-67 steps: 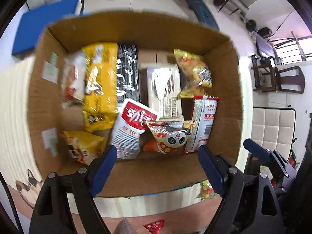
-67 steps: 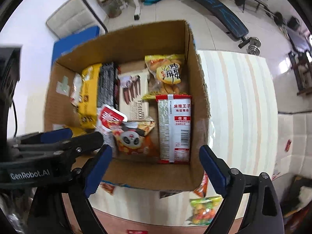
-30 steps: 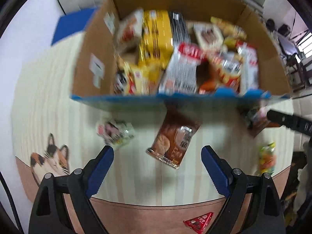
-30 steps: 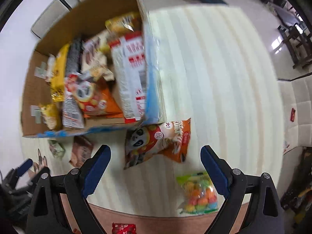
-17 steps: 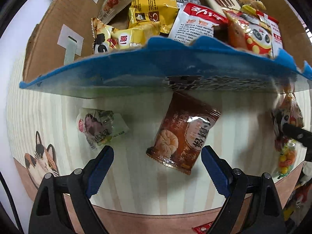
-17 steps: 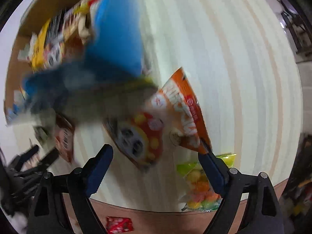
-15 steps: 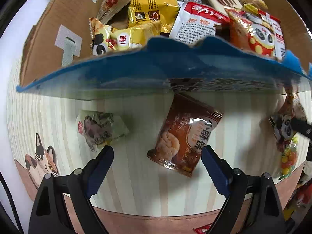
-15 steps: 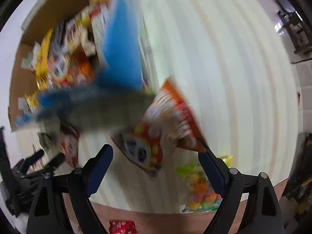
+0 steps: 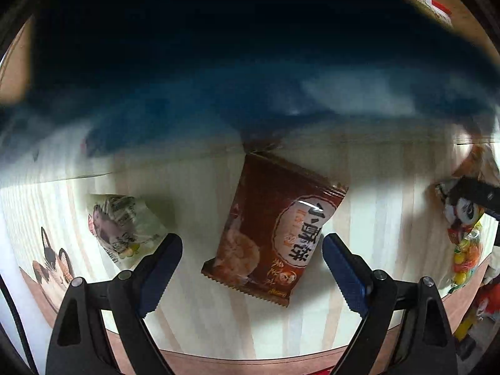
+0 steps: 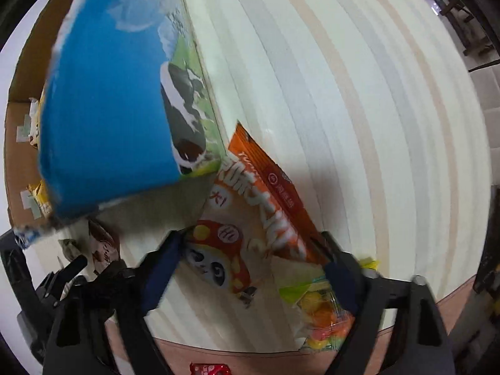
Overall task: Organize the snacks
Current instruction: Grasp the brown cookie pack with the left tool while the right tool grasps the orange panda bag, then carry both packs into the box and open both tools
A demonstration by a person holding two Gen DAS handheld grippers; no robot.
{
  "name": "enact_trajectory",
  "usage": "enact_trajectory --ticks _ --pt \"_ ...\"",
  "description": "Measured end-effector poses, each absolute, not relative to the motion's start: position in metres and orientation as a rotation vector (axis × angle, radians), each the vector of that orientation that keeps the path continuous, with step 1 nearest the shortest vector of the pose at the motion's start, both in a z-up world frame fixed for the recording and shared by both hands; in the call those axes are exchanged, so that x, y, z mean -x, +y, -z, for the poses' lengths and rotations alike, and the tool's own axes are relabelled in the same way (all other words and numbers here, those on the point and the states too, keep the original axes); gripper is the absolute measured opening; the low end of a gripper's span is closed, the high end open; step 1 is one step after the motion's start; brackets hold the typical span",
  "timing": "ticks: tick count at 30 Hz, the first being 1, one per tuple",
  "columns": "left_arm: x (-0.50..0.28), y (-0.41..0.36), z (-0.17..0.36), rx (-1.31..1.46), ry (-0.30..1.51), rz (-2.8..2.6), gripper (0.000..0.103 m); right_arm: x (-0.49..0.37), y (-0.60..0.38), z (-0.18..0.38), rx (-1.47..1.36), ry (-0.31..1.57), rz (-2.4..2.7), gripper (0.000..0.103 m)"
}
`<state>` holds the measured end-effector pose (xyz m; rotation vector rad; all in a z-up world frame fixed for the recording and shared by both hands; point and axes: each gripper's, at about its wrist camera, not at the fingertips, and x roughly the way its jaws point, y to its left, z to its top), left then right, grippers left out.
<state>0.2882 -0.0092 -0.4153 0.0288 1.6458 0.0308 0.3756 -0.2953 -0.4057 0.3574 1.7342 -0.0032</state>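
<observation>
Change: both tools have dropped from over the box (image 10: 103, 100) to the bench (image 10: 343, 93).
Left tool (image 9: 251, 251): open, straddling the brown packet (image 9: 272, 234), near the box.
Right tool (image 10: 251, 251): open around the panda packet (image 10: 250, 218).
Meaning: 2 pickups look imminent.

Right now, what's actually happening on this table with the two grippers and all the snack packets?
Both grippers are open and low over the striped table, in front of the blue-sided cardboard box. The left gripper straddles the lower end of a brown snack packet; a pale green packet lies beside it. The right gripper brackets an orange panda snack bag, with a clear bag of coloured candies just beyond. Nothing is gripped yet.
</observation>
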Motion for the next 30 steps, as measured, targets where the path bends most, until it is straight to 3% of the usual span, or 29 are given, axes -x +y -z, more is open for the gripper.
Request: enact_trajectory --ticks 1,3,6,8,9,10,13,14,16,21,23,25,30 --pt "-0.288 -0.011 0.415 -0.028 1.645 -0.029 0.092 -0.375 -0.296 0.406 -0.349 1.739 -0.009 0.056" --pt "-0.287 -0.012 0.414 -0.026 1.645 -0.026 0.092 -0.370 -0.296 0.406 -0.319 1.756 -0.058 0.052" --pt "-0.287 -0.013 0.412 -0.021 1.649 -0.019 0.092 -0.363 -0.287 0.407 -0.200 1.809 -0.137 0.051" --pt "-0.288 -0.016 0.413 -0.016 1.649 -0.019 0.092 -0.357 -0.280 0.402 -0.158 1.831 -0.154 0.058" --pt "-0.288 -0.018 0.414 -0.012 1.649 -0.020 0.092 -0.356 -0.283 0.400 -0.164 1.834 -0.136 0.072" --pt "-0.288 -0.018 0.414 -0.011 1.648 -0.022 0.092 -0.357 -0.284 0.398 -0.185 1.826 -0.130 0.080" --pt "-0.290 -0.020 0.411 -0.014 1.645 -0.022 0.092 -0.354 -0.299 0.388 -0.305 1.759 -0.081 0.082" --pt "-0.291 -0.021 0.411 -0.017 1.642 -0.023 0.090 -0.348 -0.308 0.385 -0.328 1.748 -0.045 0.082" --pt "-0.291 -0.020 0.416 -0.021 1.641 -0.019 0.070 -0.345 -0.321 0.384 -0.391 1.717 0.027 0.082" --pt "-0.292 -0.019 0.413 0.013 1.646 -0.020 0.058 -0.356 -0.344 0.391 -0.512 1.706 0.145 0.082" --pt "-0.290 -0.018 0.413 0.028 1.651 -0.029 0.058 -0.357 -0.343 0.393 -0.504 1.699 0.167 0.079" --pt "-0.285 -0.015 0.412 0.045 1.653 -0.043 0.057 -0.362 -0.334 0.398 -0.466 1.712 0.160 0.053" --pt "-0.274 -0.011 0.407 0.064 1.646 -0.058 0.057 -0.358 -0.310 0.403 -0.346 1.703 0.129 0.047"
